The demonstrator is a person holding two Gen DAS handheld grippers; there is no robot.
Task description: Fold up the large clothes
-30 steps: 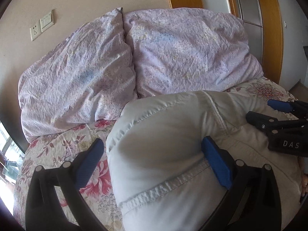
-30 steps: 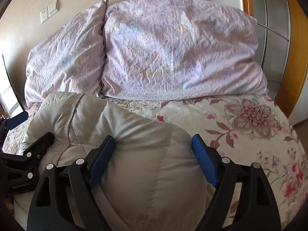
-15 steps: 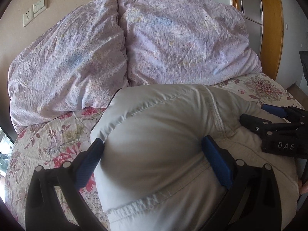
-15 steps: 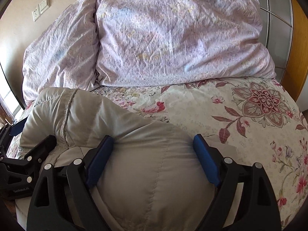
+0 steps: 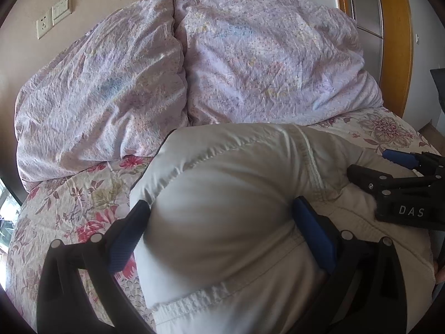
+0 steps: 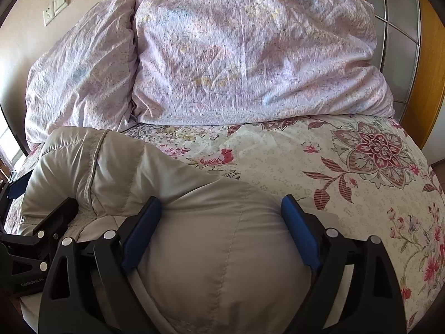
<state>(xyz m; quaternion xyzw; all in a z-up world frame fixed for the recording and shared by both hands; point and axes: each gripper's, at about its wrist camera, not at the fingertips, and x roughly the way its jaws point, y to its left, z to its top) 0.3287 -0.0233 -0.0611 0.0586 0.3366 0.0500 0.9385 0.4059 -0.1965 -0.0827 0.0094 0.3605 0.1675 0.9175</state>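
A pale grey padded jacket point(image 5: 228, 194) lies bunched on a floral bedsheet point(image 5: 69, 203). My left gripper point(image 5: 222, 222) has its jaws wide apart with a puffy fold of the jacket bulging between the blue pads. My right gripper point(image 6: 219, 225) stands the same way over the jacket's other end point(image 6: 222, 250), jaws wide, padding swelling between them. Each gripper shows in the other's view, the right point(image 5: 400, 192) to the right and the left point(image 6: 33, 233) to the left. The jacket's lower part is hidden beneath the grippers.
Two large lilac pillows point(image 5: 264, 61) point(image 5: 97, 91) stand against the wall at the bed's head. A wooden-framed panel point(image 6: 403, 41) stands at the right. Bare floral sheet point(image 6: 347, 161) lies right of the jacket. Wall sockets point(image 5: 52, 19) sit at upper left.
Both grippers have pushed forward with the jacket toward the pillows; the jacket bulges higher between the jaws. The jaws stay wide apart.
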